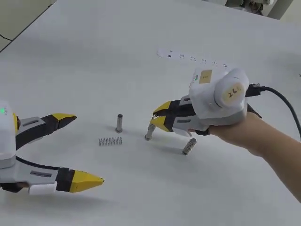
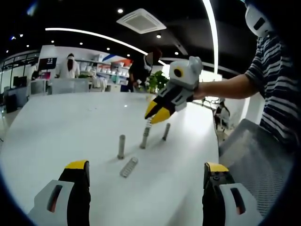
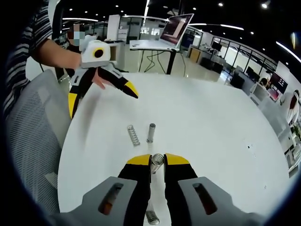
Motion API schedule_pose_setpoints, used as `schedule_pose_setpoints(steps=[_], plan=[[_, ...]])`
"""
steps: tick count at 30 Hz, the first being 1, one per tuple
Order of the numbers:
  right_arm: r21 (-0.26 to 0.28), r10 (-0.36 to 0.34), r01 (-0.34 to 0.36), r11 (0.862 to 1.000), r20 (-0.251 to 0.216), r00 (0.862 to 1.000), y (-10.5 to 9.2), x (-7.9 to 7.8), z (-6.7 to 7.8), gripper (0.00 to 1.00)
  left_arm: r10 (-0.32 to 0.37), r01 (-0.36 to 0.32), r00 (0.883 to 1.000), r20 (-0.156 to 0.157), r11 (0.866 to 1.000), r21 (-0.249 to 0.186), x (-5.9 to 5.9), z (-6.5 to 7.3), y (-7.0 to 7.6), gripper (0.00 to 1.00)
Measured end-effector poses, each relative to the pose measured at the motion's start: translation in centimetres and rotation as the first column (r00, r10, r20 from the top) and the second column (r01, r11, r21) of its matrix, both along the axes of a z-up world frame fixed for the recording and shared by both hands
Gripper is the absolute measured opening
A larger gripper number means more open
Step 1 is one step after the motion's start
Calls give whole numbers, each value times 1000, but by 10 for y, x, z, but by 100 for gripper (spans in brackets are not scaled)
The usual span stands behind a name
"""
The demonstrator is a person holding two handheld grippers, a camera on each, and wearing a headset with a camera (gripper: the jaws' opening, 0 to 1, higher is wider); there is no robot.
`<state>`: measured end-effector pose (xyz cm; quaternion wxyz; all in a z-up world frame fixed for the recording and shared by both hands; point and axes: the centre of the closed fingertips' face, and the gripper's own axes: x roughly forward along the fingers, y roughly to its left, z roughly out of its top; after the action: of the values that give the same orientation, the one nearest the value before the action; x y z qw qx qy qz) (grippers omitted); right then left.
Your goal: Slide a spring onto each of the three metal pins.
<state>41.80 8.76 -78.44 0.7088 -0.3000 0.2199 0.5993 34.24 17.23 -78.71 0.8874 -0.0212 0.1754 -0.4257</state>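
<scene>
Three metal pins stand on the white table (image 1: 70, 56). The left pin (image 1: 119, 123) (image 2: 121, 146) (image 3: 151, 133) is bare. My right gripper (image 1: 158, 117) (image 3: 157, 162) is shut on a spring (image 3: 157, 159) (image 2: 148, 123), held at the top of the middle pin (image 1: 149, 132) (image 2: 145, 137). The right pin (image 1: 189, 146) (image 2: 166, 132) wears a spring. A loose spring (image 1: 110, 141) (image 2: 129, 167) (image 3: 133, 134) lies flat near the bare pin. My left gripper (image 1: 82, 148) (image 2: 146, 172) is open and empty, left of the pins.
A white power strip (image 1: 193, 58) lies at the back of the table. A black cable (image 1: 282, 101) trails from the right gripper. A grey mesh chair (image 2: 254, 146) stands beside the table, and people stand in the office behind (image 2: 70, 63).
</scene>
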Motion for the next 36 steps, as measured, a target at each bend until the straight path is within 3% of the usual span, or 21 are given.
schedule_pose_setpoints(steps=[21,36], plan=[[-71,-13,9,997,-58,998,-10,-12,-37,7,-1,1,1000,-6,1000,3,-3,-1,0,97],[-38,-30,26,999,-87,996,-9,-14,-34,10,-3,3,1000,-9,1000,-2,-4,-1,-1,97]])
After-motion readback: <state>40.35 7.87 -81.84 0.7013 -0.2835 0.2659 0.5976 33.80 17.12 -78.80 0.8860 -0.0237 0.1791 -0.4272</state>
